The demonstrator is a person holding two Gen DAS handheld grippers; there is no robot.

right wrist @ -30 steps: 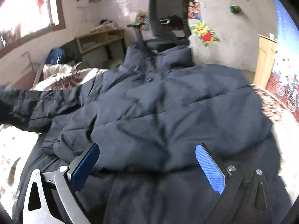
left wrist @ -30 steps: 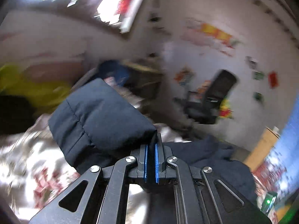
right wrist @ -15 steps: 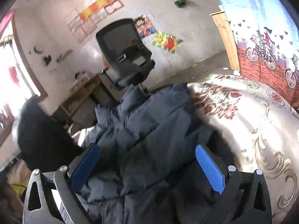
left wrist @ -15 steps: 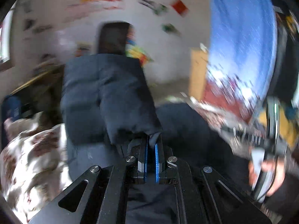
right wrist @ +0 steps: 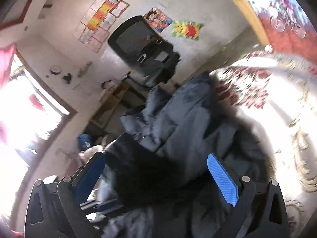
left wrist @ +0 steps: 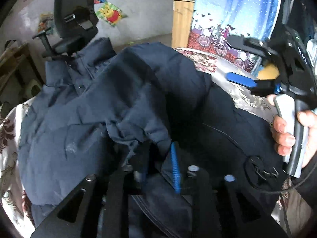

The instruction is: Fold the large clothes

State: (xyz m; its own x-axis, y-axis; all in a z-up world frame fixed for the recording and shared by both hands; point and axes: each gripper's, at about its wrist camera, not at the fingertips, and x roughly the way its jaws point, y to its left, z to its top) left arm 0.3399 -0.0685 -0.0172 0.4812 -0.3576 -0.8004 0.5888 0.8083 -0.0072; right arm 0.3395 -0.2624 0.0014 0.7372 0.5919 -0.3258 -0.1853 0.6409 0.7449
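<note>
A large navy padded jacket (left wrist: 83, 119) lies spread on the patterned bedspread (left wrist: 223, 67), collar toward the far edge. Its sleeve (left wrist: 150, 91) is folded across the body, its cuff at my left gripper (left wrist: 158, 168). The left jaws have parted a little with the cuff lying between them; the blue pad (left wrist: 175, 168) shows. My right gripper (right wrist: 156, 170) is open wide and empty above the jacket (right wrist: 186, 123). It also shows in the left wrist view (left wrist: 243, 79) at the right, held by a hand (left wrist: 285, 130).
A black office chair (left wrist: 73, 17) stands beyond the bed, also in the right wrist view (right wrist: 144, 49). A wooden desk (right wrist: 111, 107) stands by the left wall under a bright window. A wooden cabinet (left wrist: 181, 21) and blue curtain (left wrist: 237, 10) are at the right.
My left gripper swung the sleeve across the jacket body and lowered it, and its jaws have parted. My right gripper stayed open and tilted, drawing back toward the jacket's near side.
</note>
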